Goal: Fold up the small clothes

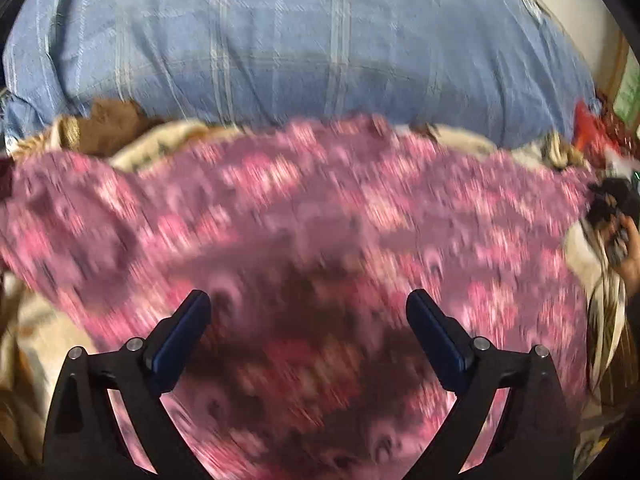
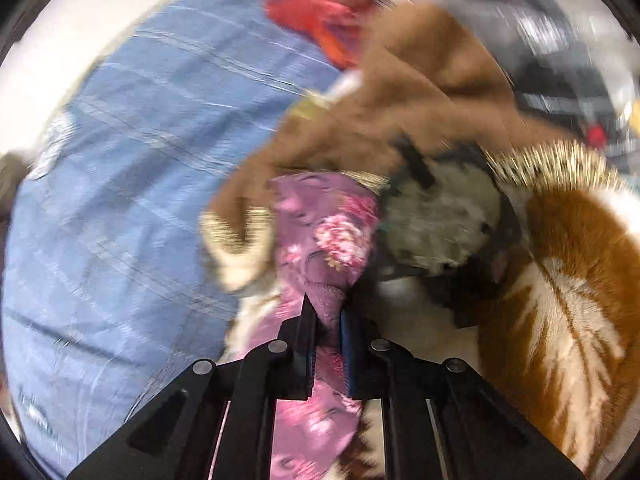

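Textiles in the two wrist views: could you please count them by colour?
Pink floral garment: 1
Blue checked sheet: 1
Brown and cream blanket: 1
Red cloth: 1
Total: 4

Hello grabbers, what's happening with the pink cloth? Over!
Left gripper open above pink cloth, holding nothing. Right gripper shut on pink cloth. Brown blanket bunched behind it.

I see a pink floral cloth garment (image 1: 320, 216), a pale-checked blue bedsheet (image 1: 280, 40), and a brown-and-cream leaf-patterned fleece blanket (image 2: 560, 320).
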Tool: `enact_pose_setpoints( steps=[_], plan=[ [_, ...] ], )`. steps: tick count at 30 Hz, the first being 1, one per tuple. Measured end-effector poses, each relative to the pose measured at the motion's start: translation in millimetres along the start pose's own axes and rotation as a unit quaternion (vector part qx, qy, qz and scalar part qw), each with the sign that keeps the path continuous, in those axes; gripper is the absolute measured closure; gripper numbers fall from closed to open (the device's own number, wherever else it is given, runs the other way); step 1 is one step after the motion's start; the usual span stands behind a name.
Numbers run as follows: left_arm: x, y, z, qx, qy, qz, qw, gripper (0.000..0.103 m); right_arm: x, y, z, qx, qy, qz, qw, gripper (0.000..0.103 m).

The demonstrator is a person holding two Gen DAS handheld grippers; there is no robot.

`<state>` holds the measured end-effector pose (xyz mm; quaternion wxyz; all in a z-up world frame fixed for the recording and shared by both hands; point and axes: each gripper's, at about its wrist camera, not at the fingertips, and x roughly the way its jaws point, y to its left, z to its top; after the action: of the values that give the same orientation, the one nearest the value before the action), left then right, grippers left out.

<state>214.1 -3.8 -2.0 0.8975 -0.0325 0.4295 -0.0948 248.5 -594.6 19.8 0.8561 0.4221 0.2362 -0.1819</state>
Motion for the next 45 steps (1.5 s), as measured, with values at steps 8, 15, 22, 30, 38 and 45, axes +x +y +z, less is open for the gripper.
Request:
enact_pose_setpoints(
  steps=[8,15,22,30,38,45],
  plan=[
    [27.7,66.0,24.3,-0.1,0.028,-0.028,0.9942,0.004,-46.5,82.9,-47.4,-0.088,0.029,0.063,0.994,0.094],
    [34.8,79.1,21.0,-0.115,0.045,-0.041,0.9914,0.004,-49.8,158.7,-143.4,-0.126,0.106,0.127,0.978,0.094],
    [31.1,95.8,18.2,-0.146,0.056,-0.062,0.9857,0.004,-44.1,244.8,-257.2,-0.215,0.197,0.173,0.941,0.094],
    [19.8,122.4,19.3,-0.201,0.047,-0.116,0.9716,0.004,-45.1,302.1,-369.4,-0.276,0.286,0.218,0.891,0.088],
    [18.8,120.4,19.7,-0.218,0.049,-0.193,0.9553,0.004,-64.0,267.4,-441.5,-0.334,0.399,0.21,0.828,0.061],
    [32.7,86.6,23.5,-0.185,0.058,-0.222,0.9554,0.004,-83.9,209.0,-341.0,-0.282,0.328,0.174,0.885,0.053]
  ],
)
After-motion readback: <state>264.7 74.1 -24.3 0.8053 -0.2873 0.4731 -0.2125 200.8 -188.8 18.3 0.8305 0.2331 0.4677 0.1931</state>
